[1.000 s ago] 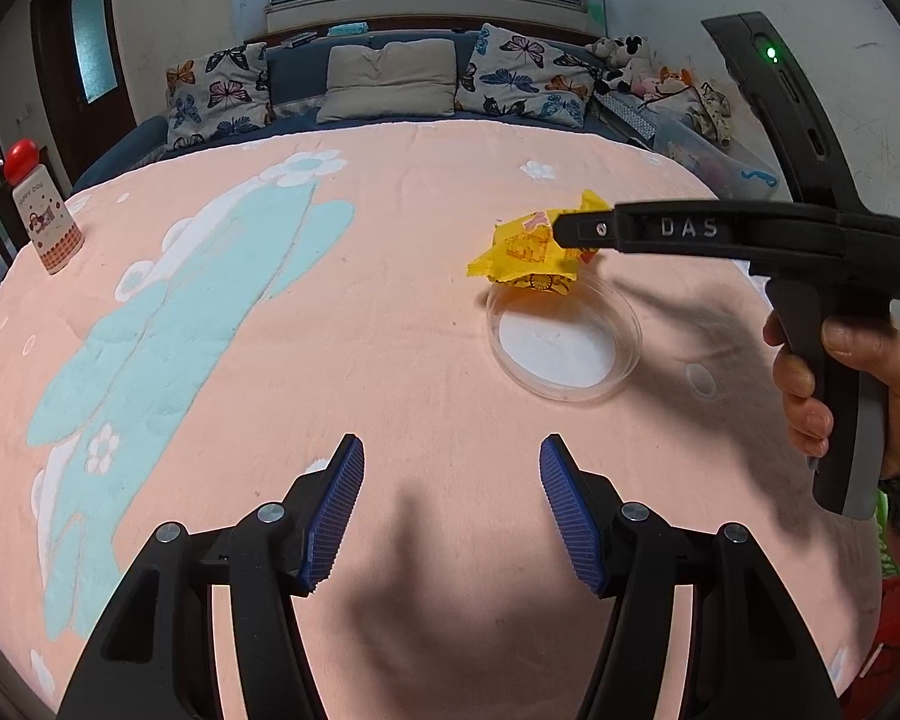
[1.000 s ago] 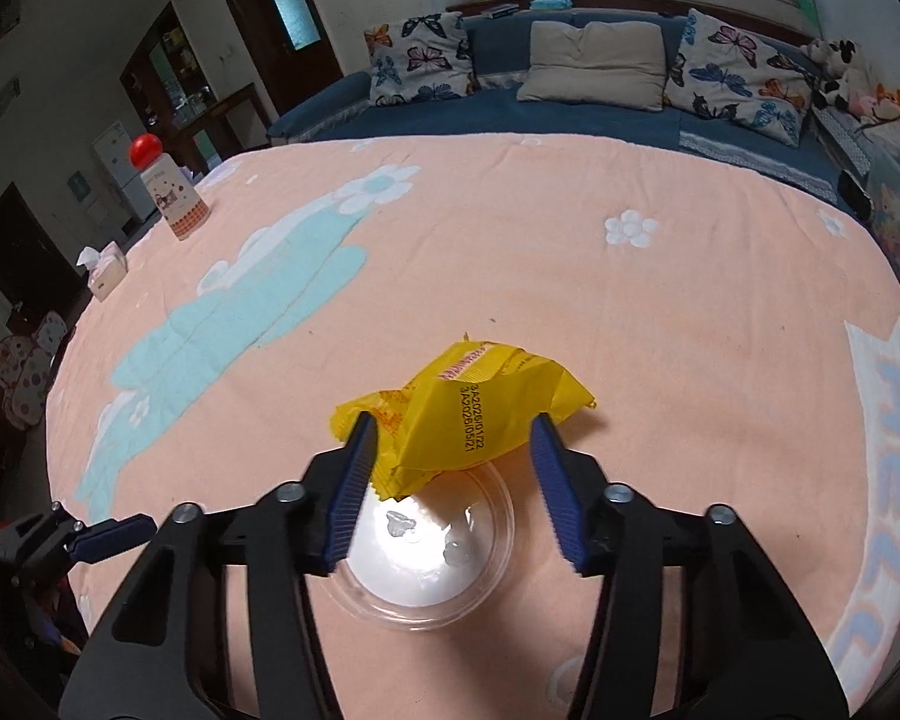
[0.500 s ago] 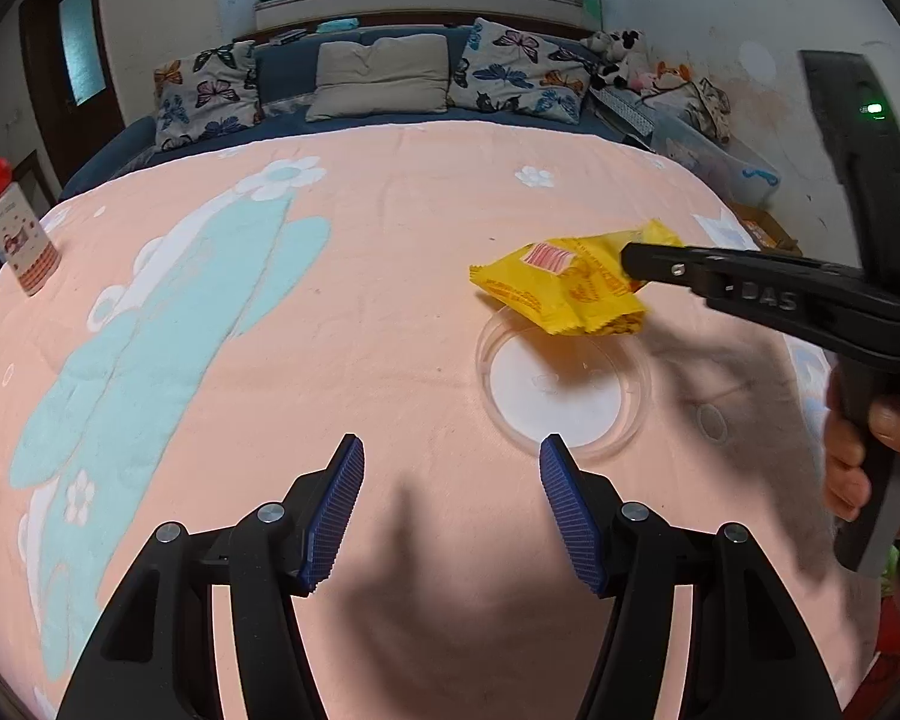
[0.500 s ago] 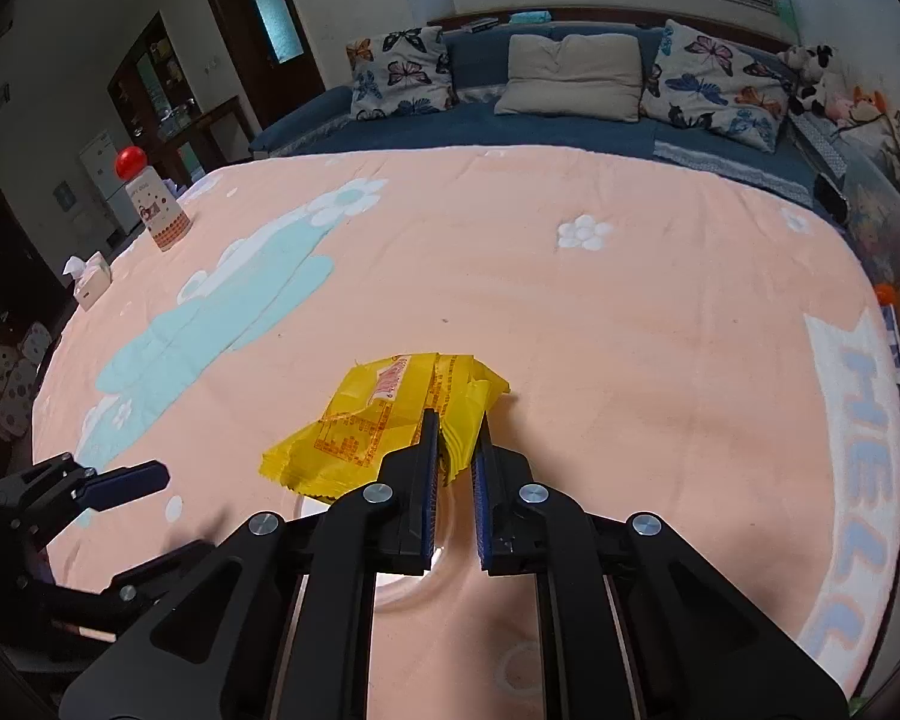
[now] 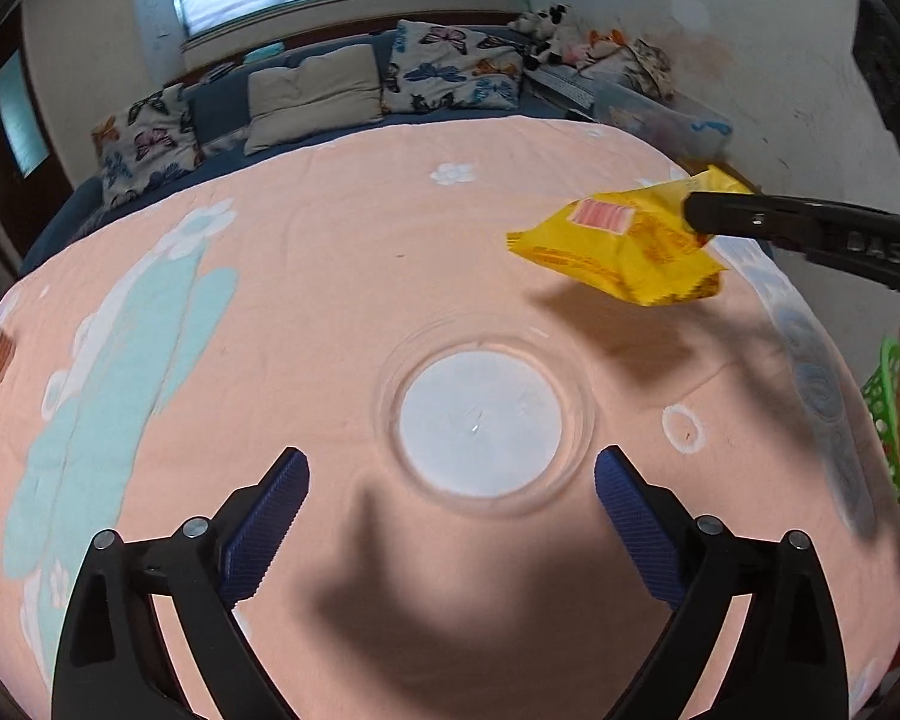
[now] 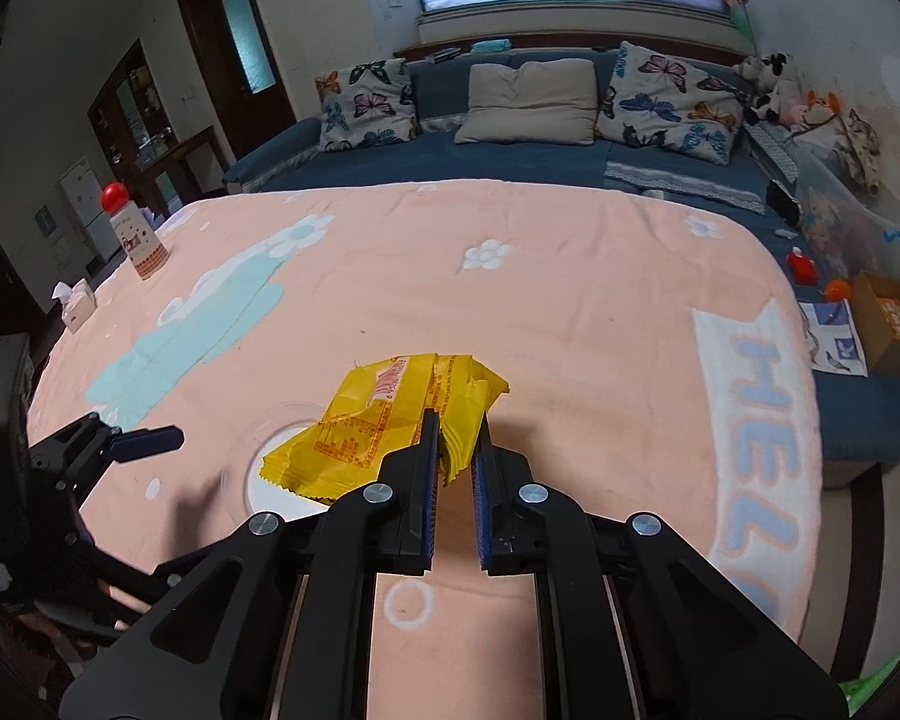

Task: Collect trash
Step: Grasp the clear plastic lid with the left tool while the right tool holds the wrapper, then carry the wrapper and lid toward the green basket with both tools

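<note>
On the peach blanket [image 5: 330, 276], the left gripper [image 5: 450, 501] hovers with its jaws opening wide and nothing between them, just short of a clear plastic lid [image 5: 480, 420] lying flat. Farther right, the right gripper [image 6: 456, 450] is clamped tight on one end of a yellow snack wrapper [image 6: 384, 420], holding it in the air above the blanket, beside the lid.

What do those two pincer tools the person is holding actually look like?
Both are black plastic. The left gripper has two angled arms with silver screws and ribbed blue pads. The right gripper matches, and from the side shows a long bar lettered DAS above a pistol-style handle.
</note>
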Motion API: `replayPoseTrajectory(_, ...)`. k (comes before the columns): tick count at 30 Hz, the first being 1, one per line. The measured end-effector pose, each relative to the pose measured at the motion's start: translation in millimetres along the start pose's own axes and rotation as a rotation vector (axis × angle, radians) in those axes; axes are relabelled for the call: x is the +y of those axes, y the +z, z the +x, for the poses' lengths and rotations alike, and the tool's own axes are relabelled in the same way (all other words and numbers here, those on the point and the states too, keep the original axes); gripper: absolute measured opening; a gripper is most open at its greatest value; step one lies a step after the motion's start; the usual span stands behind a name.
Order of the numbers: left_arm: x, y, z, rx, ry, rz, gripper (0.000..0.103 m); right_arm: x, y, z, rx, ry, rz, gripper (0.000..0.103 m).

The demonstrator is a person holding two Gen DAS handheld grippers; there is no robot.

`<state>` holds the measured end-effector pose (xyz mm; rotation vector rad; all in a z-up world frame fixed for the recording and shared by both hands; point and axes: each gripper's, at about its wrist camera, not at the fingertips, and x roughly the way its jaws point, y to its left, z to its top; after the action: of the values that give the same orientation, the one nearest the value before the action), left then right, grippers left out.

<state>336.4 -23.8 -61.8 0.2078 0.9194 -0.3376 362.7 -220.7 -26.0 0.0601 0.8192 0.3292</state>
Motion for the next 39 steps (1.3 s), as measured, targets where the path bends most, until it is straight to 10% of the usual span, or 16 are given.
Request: replayPoseTrajectory(39, -10, 16, 29, 0.008, -0.047, 0.08, 0.09, -29, -36, -41, -0.002, -0.046, 0.034, 0.011)
